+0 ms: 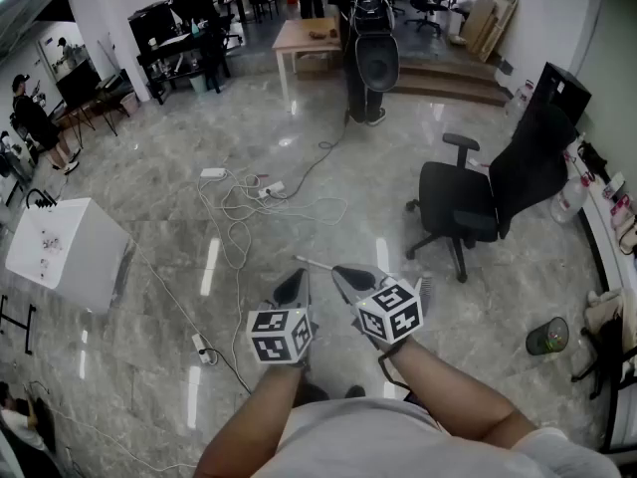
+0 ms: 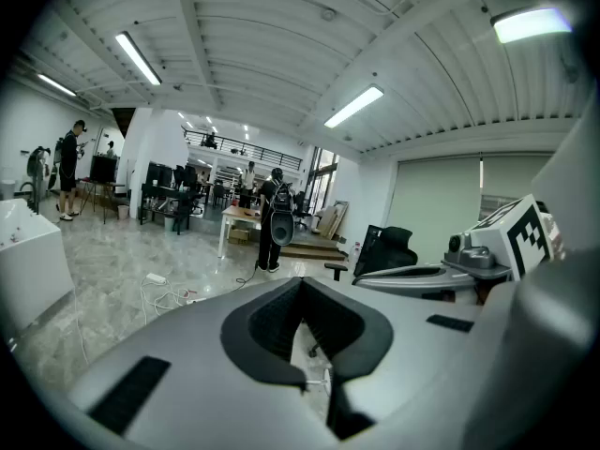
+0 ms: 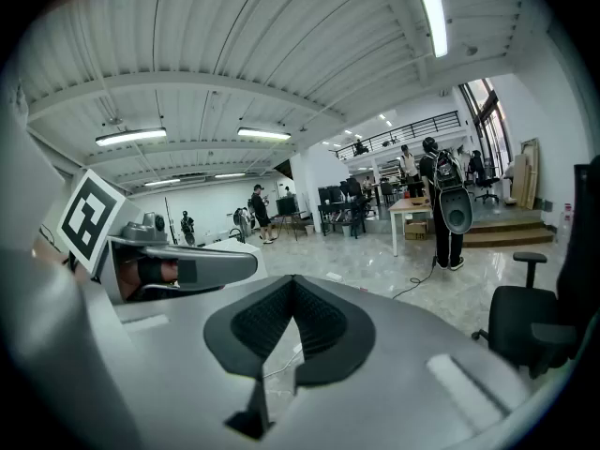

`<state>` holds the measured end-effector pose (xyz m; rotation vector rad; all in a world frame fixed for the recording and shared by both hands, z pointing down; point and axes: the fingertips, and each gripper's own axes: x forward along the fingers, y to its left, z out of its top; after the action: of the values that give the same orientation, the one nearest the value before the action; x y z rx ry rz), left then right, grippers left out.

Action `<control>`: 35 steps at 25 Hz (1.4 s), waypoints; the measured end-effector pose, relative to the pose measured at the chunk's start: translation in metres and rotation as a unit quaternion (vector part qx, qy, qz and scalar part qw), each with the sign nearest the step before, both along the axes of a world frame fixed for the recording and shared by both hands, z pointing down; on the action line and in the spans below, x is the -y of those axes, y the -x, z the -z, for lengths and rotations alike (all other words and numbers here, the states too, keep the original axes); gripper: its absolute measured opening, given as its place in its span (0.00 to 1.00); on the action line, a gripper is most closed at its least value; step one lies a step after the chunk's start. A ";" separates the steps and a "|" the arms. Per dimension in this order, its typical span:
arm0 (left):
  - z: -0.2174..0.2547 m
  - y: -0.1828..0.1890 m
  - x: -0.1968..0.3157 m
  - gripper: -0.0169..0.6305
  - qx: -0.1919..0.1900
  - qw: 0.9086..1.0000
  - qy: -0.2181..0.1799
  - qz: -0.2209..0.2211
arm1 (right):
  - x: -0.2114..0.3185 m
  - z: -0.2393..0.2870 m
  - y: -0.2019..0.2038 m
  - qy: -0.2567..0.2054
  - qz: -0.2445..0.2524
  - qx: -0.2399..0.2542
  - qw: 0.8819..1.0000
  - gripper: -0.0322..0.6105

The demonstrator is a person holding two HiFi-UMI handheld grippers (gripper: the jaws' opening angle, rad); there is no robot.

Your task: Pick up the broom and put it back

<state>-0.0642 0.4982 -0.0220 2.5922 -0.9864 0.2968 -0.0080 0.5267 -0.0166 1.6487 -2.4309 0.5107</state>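
The broom lies flat on the grey marble floor just beyond my grippers: its thin pale handle [image 1: 313,264] shows between them, and its bristle head [image 1: 423,290] pokes out to the right of the right gripper. My left gripper [image 1: 296,287] and right gripper [image 1: 348,276] are held side by side above the floor, both tilted slightly down. Each is shut with nothing between its pads. In the left gripper view the left gripper [image 2: 302,293] points at the open hall; the right gripper [image 3: 292,291] does the same in the right gripper view. Most of the broom handle is hidden behind the grippers.
A black office chair [image 1: 476,203] stands to the right. Tangled cables with power strips [image 1: 243,191] lie ahead. A white cabinet [image 1: 66,252] sits at the left, a dark green bin [image 1: 546,336] at the right. A person with a backpack [image 1: 367,58] stands by a wooden table [image 1: 307,36].
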 end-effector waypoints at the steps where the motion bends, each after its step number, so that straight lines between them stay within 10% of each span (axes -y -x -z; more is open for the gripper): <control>1: -0.003 0.001 0.003 0.03 -0.001 1.000 0.002 -0.001 | 0.003 -0.002 0.002 0.001 -0.001 0.000 1.000 0.05; 35: -0.023 0.067 0.308 0.03 0.012 0.999 0.032 -0.004 | 0.318 -0.046 0.079 0.041 0.023 -0.002 0.999 0.06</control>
<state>-0.1310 0.1900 0.0005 2.5400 -0.9599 0.3563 -0.0866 0.2091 0.0299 1.5562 -2.4049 0.5894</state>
